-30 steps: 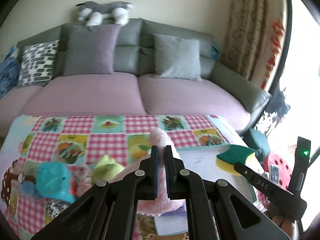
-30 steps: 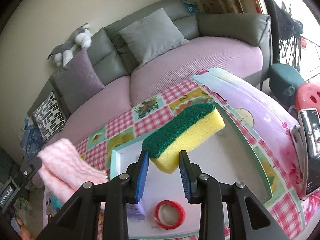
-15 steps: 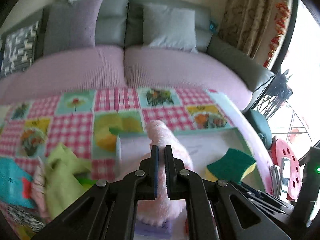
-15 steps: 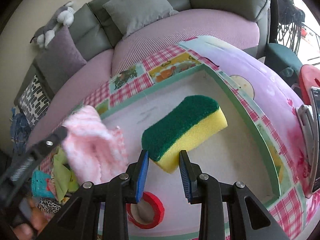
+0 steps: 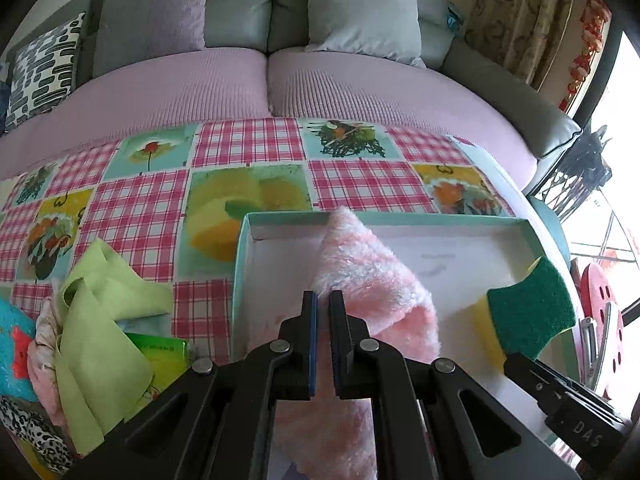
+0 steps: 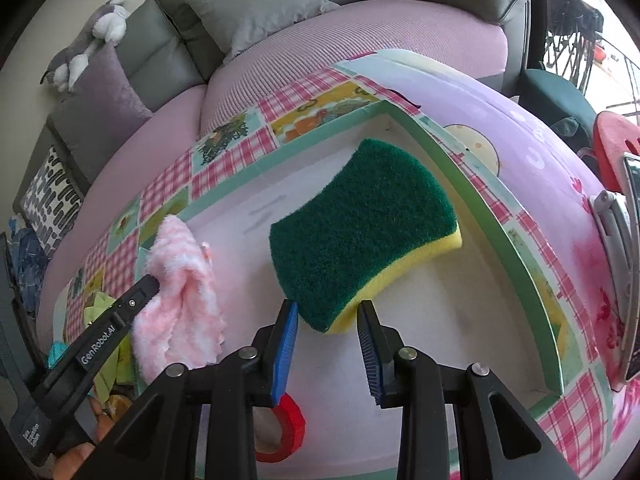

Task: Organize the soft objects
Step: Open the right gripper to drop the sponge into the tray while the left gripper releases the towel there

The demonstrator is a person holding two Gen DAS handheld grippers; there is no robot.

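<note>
Left claw (image 5: 323, 300) pinched tight on pink cloth (image 5: 372, 280), centre frame, drooping limp into tray (image 5: 440, 220). Right claw (image 6: 328, 312) half closed, clamping sponge (image 6: 360, 228) by its near end, over tray's middle. Both light and squashy; best gripped at an edge, probably.

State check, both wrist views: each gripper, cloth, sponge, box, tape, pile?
left gripper: shut on pink fluffy cloth
pink fluffy cloth: held, hanging over the box
right gripper: shut on sponge
sponge: held, green side up, above the box floor
box: open, no lid on it
red tape roll: lying flat in box
green cloth: crumpled on tablecloth, outside box
</note>
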